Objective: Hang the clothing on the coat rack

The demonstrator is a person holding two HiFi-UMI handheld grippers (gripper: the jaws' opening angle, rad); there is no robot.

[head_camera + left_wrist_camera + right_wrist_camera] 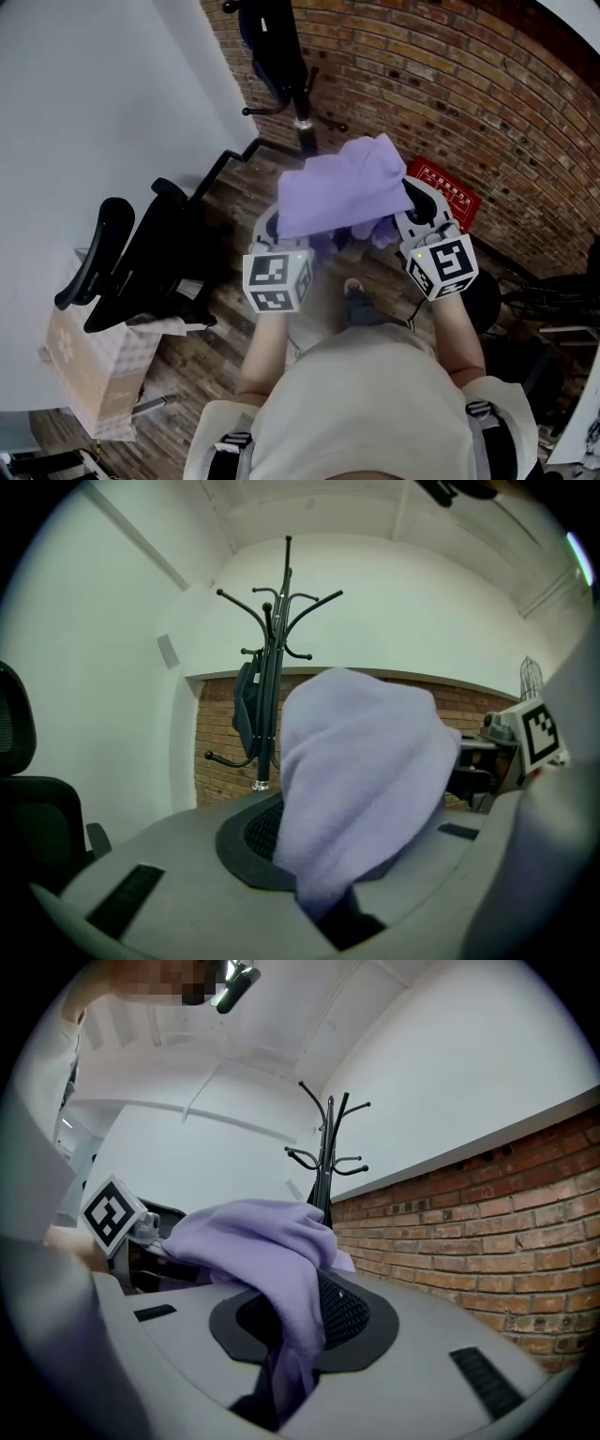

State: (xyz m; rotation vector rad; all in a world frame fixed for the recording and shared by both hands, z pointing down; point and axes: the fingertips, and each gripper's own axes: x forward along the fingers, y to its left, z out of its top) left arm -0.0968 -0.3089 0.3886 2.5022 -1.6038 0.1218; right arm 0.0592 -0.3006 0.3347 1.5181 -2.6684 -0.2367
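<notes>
A lilac garment (342,192) hangs stretched between my two grippers in the head view, held up in front of the person. My left gripper (281,230) is shut on its left part, and the cloth (361,780) bunches out of the jaws in the left gripper view. My right gripper (412,220) is shut on the right part, where the cloth (281,1260) drapes over the jaws. The black coat rack (281,56) stands ahead by the brick wall, with its hooks (281,602) and pole (326,1147) showing in both gripper views. A dark garment (248,705) hangs on it.
A black office chair (141,258) and a cardboard box (94,370) stand at the left by the white wall. A red board (450,197) lies on the wood floor near the brick wall (469,94). Dark furniture (553,300) sits at the right.
</notes>
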